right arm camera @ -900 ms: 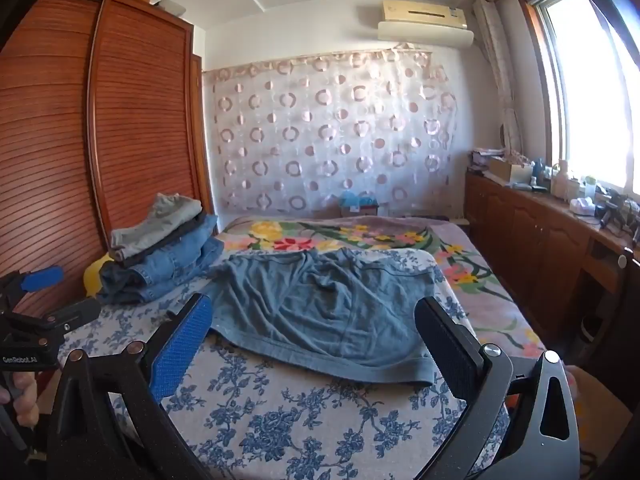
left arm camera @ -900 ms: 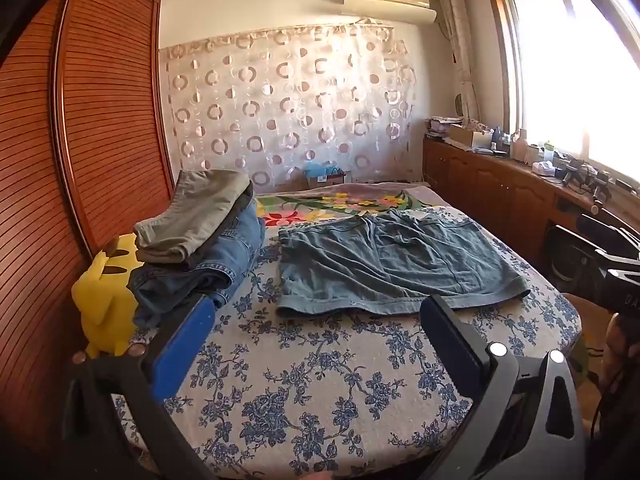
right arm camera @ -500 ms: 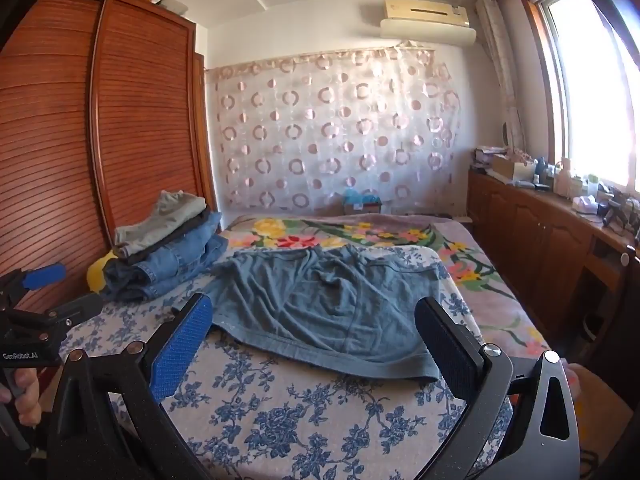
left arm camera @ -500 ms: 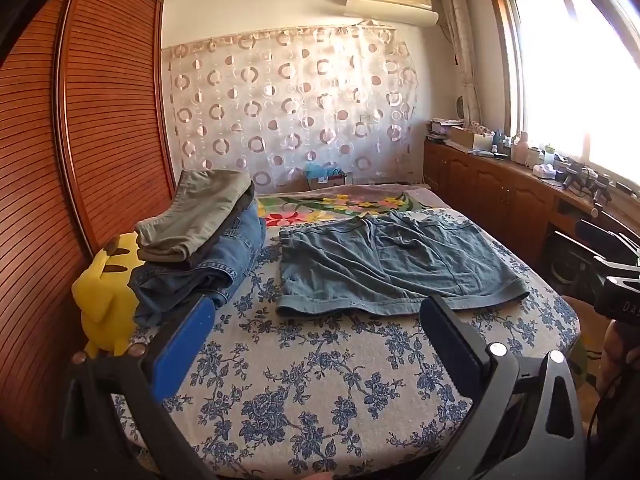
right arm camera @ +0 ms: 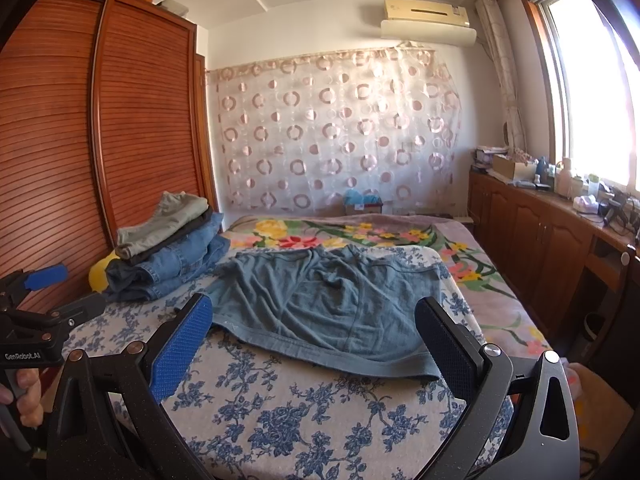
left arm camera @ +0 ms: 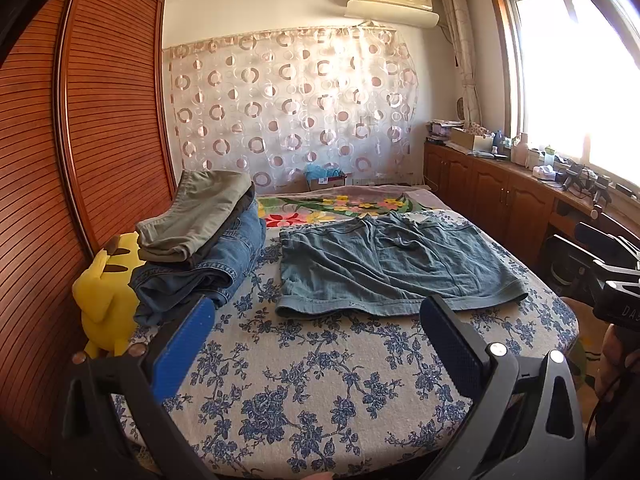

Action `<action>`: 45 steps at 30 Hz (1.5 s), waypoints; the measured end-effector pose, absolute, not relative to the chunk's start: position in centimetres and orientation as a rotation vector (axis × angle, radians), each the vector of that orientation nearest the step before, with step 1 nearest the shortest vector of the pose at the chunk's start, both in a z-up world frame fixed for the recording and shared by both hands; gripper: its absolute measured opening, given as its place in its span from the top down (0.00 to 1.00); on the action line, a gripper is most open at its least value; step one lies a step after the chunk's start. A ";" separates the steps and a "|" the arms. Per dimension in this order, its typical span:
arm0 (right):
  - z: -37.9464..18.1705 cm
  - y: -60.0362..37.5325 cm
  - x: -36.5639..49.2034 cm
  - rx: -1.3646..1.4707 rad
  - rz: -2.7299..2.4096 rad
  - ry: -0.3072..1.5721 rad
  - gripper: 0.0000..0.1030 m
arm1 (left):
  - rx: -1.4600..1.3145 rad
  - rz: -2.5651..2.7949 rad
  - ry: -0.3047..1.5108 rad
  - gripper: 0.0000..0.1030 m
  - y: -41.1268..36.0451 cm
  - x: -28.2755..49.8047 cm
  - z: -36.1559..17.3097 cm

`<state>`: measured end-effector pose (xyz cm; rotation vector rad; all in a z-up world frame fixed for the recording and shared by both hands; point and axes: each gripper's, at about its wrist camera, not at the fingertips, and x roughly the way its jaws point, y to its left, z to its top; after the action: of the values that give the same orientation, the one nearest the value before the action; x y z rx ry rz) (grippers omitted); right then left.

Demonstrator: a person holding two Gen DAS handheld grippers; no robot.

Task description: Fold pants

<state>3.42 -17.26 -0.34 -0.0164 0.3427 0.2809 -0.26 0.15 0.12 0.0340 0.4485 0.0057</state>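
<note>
We're holding both tongs out over the near end of the bed, the one with the blue flower-print cover. The left tongs are gaping all the way open with nothing between the pads, and the right tongs are doing the same, wide open and empty. The pants, a teal-blue pair, are lying spread out flat and a bit wrinkled across the middle of the bed, just past the fingertips and not touching either one. Over on the left a stack of folded clothes is sitting by the wooden wardrobe, with a yellow plush toy right beside it. In the right wrist view we're catching the left hand gripping its handle.
</note>
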 end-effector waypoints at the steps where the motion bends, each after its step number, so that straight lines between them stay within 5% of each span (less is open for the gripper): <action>1: -0.3 -17.3 3.4 -0.015 0.280 0.341 0.00 | 0.035 0.006 0.448 0.00 0.2 -0.3 0.1; 45: -0.3 -17.3 3.3 -0.014 0.282 0.340 0.00 | 0.028 0.013 0.432 0.00 -0.2 -1.2 1.4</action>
<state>3.33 -17.33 -0.31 -0.0144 0.3395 0.2820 -1.23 -0.20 1.36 0.0283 0.4318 0.0128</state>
